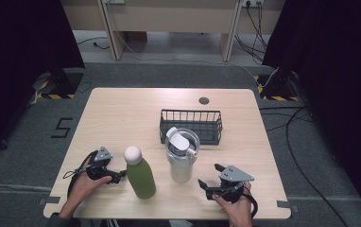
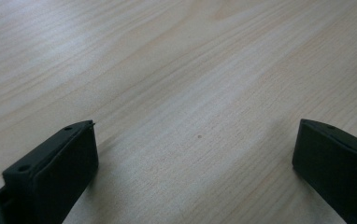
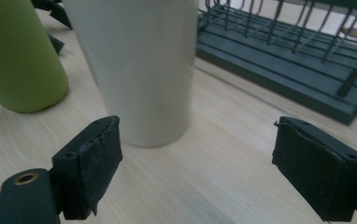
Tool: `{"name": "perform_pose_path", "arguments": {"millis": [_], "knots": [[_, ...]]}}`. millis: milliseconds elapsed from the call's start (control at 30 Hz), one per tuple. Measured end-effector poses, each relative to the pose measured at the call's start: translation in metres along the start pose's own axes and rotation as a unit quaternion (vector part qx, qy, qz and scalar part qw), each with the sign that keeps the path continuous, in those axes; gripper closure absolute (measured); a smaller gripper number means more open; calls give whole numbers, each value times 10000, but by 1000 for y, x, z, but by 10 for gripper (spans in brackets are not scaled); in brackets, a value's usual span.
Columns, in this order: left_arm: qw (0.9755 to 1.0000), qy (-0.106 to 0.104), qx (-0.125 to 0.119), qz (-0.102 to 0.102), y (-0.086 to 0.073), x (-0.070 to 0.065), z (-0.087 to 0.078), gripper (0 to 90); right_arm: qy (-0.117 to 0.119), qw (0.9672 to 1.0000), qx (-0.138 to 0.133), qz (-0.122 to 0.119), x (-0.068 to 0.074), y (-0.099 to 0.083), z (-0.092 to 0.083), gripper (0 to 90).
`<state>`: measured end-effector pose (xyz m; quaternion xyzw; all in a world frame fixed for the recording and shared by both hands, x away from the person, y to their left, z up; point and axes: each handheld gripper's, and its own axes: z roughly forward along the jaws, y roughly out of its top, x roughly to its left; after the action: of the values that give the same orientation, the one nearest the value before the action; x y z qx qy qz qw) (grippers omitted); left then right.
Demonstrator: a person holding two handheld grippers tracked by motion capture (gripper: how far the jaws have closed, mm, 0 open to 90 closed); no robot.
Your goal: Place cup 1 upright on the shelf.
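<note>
A pale wood-grain table (image 1: 122, 111) with rounded corners stands on grey carpet, dark curtains to either side; on the floor at nine o'clock a black "5" (image 1: 62, 127) is marked out. None of the things on the table carries a brand or label that I can read.

Three things stand on the table. One matte green bottle (image 1: 140, 177), round-shouldered with a white ball-shaped cap, is at about seven o'clock. One cream tumbler (image 1: 181, 160), smooth and tapering, with a flip lid raised, is just right of it near the centre. One dark wire basket (image 1: 191, 126), rectangular, is behind the tumbler at twelve.

There are two grippers. The left gripper (image 1: 117, 177) rests just left of the bottle, its jaws apart over bare wood. The right gripper (image 1: 209, 182), at five o'clock, points at the tumbler with jaws apart and nothing between them.
</note>
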<state>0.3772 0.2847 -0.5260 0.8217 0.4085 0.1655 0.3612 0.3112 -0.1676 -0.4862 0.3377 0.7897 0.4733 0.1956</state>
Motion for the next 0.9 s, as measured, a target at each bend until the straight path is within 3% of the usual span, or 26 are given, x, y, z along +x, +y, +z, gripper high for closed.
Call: {"name": "perform_pose_path", "arguments": {"millis": [333,600,900], "knots": [[10000,8,-3,8,0,0,0,0,212,9989,-248,-333,15,13,12,154],[10000,15,3,1,0,0,-1,0,364,9980,-335,-404,21,17,26,151],[10000,25,5,2,-1,0,-1,0,373,9964,-521,-552,25,20,37,150]]}}
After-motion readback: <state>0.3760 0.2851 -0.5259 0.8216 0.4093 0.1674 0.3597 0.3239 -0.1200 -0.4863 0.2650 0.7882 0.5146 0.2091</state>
